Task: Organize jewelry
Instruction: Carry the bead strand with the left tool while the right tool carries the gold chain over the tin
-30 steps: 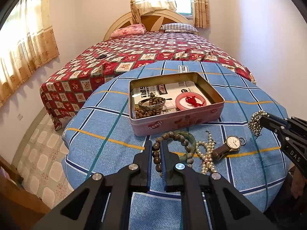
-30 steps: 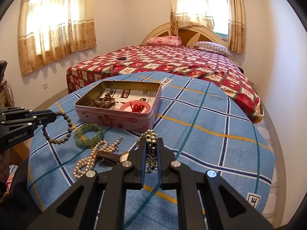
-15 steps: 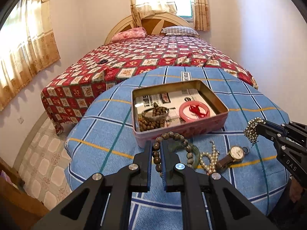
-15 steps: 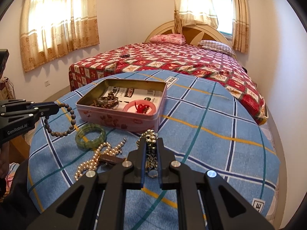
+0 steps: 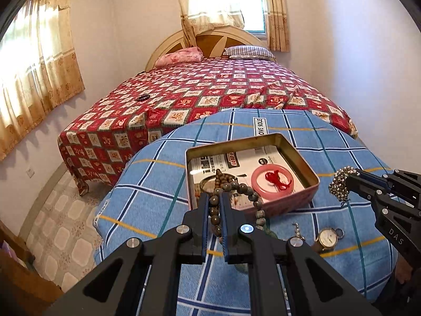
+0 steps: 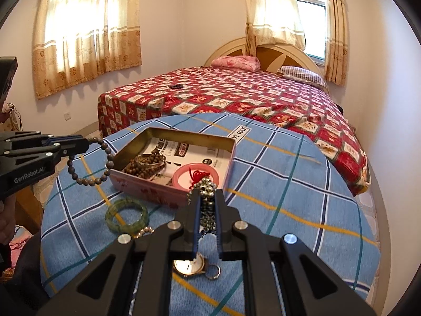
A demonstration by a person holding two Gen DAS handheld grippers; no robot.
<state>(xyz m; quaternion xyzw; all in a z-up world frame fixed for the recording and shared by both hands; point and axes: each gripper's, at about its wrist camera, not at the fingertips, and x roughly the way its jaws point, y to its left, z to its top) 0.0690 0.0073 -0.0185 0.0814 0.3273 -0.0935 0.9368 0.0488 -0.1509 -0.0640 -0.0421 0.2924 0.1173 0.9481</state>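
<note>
The left hand-held gripper (image 5: 214, 210) is nearly closed, its blue-lined fingers pinching a bracelet of round, matte grey-brown beads (image 5: 238, 205). The loop hangs free in the air at the near left corner of the tin (image 6: 158, 189), as the right wrist view shows, with its plane roughly upright.

The right hand-held gripper (image 6: 206, 205) is likewise almost shut, clamped on a bunched cluster of small shiny metallic beads (image 6: 206, 188). The cluster bulges past the fingertips and a thin strand trails down between the fingers. It is held above the blue checked cloth of the round worktop (image 6: 289, 184), just in front of the tin's near wall.

The tin is a shallow rectangular metal box with rounded corners, pink outside and dull gold inside, lined with printed paper. Its long axis runs across the left wrist view. Inside lie a smooth pink ring with a red knotted cord (image 5: 272, 180), a heap of small brown wooden beads (image 6: 142, 169) and a metal bangle (image 6: 150, 160).

On the cloth near the tin rest a translucent green bangle (image 6: 126, 215), lying flat, and a gold-cased watch (image 6: 189, 264) with a white dial, face up, beside a small metal ring. A few pearl-like beads (image 6: 144, 231) show just beside the green bangle.
</note>
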